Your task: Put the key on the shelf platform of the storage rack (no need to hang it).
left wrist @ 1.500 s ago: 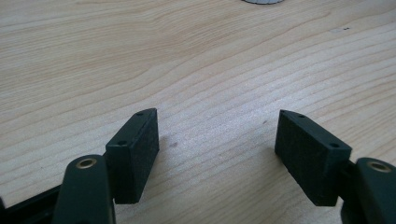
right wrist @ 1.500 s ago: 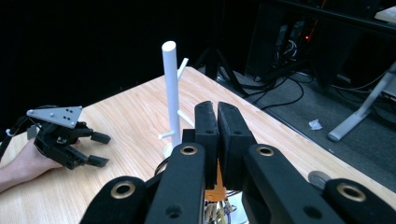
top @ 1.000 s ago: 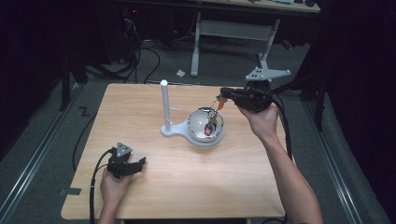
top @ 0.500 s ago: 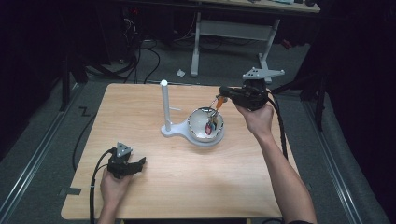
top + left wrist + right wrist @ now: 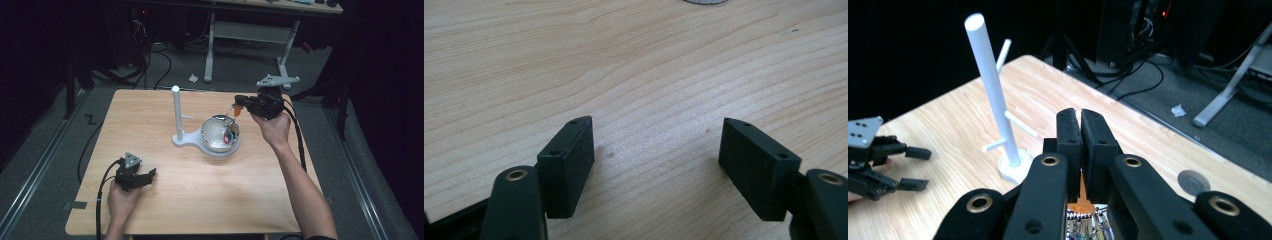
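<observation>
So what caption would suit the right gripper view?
Right gripper shut on an orange tag, facing a white peg stand.

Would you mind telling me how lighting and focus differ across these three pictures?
High view: the light wooden table is lit, its surroundings dark. Left gripper view: wood grain is sharp and evenly lit. Right gripper view: the white peg stand is bright against blackness, the near jaws soft.

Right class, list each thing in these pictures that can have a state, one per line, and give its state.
left gripper: open, nothing between its jaws, low over the table.
right gripper: shut on a small orange-tagged item, held above the bowl.
orange-tagged item: lifted, hanging from the jaws.
bowl: upright, small items inside.
white peg stand: upright, pegs bare.
</observation>
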A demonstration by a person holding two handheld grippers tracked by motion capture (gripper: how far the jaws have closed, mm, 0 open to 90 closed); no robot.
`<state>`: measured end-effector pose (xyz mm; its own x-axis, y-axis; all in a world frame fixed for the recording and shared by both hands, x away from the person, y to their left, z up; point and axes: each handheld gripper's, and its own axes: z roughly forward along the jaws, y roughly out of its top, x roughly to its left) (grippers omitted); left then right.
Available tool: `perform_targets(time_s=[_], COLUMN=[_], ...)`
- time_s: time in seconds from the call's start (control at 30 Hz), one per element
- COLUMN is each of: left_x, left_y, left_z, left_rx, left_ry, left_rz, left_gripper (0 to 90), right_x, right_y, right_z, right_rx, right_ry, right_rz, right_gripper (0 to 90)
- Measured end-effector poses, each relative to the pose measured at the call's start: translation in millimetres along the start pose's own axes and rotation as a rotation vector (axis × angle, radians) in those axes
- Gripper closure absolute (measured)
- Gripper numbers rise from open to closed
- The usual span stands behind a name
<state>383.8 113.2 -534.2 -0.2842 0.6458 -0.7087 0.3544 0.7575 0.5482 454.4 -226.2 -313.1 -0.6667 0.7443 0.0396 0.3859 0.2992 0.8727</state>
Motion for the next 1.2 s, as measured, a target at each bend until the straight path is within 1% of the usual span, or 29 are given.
perform_targets(time_s=[0.13, 0.3, 0.47, 0.6, 0.67, 0.8, 0.93, 1.07, 1.2], left_x=[0.0, 0.2, 0.2, 0.4, 0.4, -0.1, 0.1, 0.2, 0.3], left_y=[0.0, -0.2, -0.2, 0.2, -0.2, 0.1, 0.1, 0.2, 0.2], left_z=[0.0, 0.1, 0.2, -0.1, 0.2, 0.0, 0.0, -0.1, -0.1], left_rx=[0.0, -0.002, -0.004, 0.002, -0.004, 0.0, 0.001, 0.001, 0.001], left_ry=[0.0, -0.002, 0.001, -0.002, -0.001, 0.0, -0.001, -0.002, -0.002], left_rz=[0.0, 0.005, 0.005, 0.005, 0.008, -0.003, 0.0, 0.001, 0.004], left_gripper=[30.6, 30.7, 30.7, 30.6, 30.6, 30.6, 30.6, 30.6, 30.6], right_x=[0.4, 2.6, 4.6, 5.5, 6.2, 6.5, 5.0, 6.9, 7.5], right_y=[-10.1, -22.2, -31.0, -37.6, -41.9, -48.0, -53.6, -57.7, -61.6], right_z=[11.9, 24.9, 36.0, 41.3, 43.3, 46.5, 52.3, 59.4, 65.3], right_rx=[0.035, 0.064, 0.08, 0.094, 0.099, 0.106, 0.116, 0.131, 0.137], right_ry=[0.001, 0.015, 0.034, 0.036, 0.039, 0.035, 0.036, 0.033, 0.037], right_rz=[0.007, 0.009, 0.012, 0.017, 0.027, 0.021, 0.037, 0.029, 0.039], right_gripper=[88.1, 88.0, 88.1, 88.0, 88.0, 88.0, 88.0, 88.0, 88.0])
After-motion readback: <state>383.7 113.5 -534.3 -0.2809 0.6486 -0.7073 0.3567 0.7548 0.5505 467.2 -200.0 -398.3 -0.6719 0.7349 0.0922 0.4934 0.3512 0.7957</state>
